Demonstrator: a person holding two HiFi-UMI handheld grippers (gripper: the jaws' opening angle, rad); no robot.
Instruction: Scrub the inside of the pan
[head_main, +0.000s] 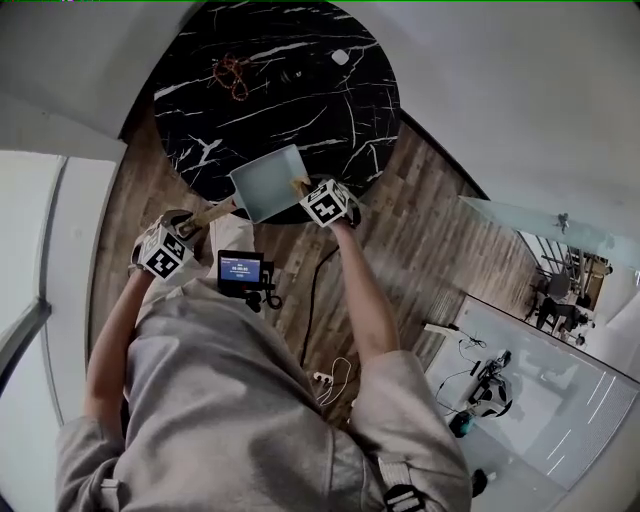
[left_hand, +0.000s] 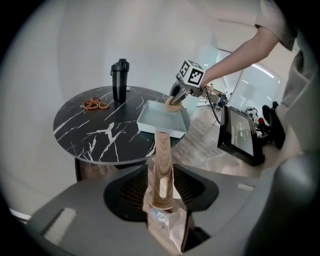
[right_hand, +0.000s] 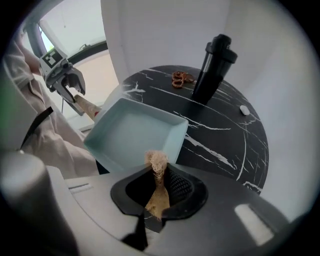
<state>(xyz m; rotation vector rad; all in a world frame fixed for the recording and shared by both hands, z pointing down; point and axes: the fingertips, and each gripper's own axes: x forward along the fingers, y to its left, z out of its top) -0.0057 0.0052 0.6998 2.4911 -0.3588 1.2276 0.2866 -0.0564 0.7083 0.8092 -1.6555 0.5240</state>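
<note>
A pale blue square pan (head_main: 268, 180) (left_hand: 162, 119) (right_hand: 135, 137) rests at the front edge of the round black marble table (head_main: 300, 90), overhanging it. Its wooden handle (left_hand: 162, 165) (head_main: 215, 212) points toward me and lies between the jaws of my left gripper (head_main: 188, 224) (left_hand: 161, 191) (right_hand: 75, 95). The jaws stand apart from it, with a gap on either side. My right gripper (head_main: 300, 188) (right_hand: 159, 175) (left_hand: 174, 100) points steeply down over the pan's near right rim. It is shut on a tan fibrous scrubber (right_hand: 157, 162) (left_hand: 172, 103), whose tuft hangs just above the rim.
A black bottle (left_hand: 119, 80) (right_hand: 212, 67) stands at the table's back, with a string of brown beads (head_main: 232, 75) (left_hand: 95, 104) (right_hand: 181, 78) beside it. A small white object (head_main: 340, 57) (right_hand: 244, 110) lies nearby. A small screen (head_main: 241, 270) (left_hand: 240, 135) hangs at my chest. Wooden floor surrounds the table.
</note>
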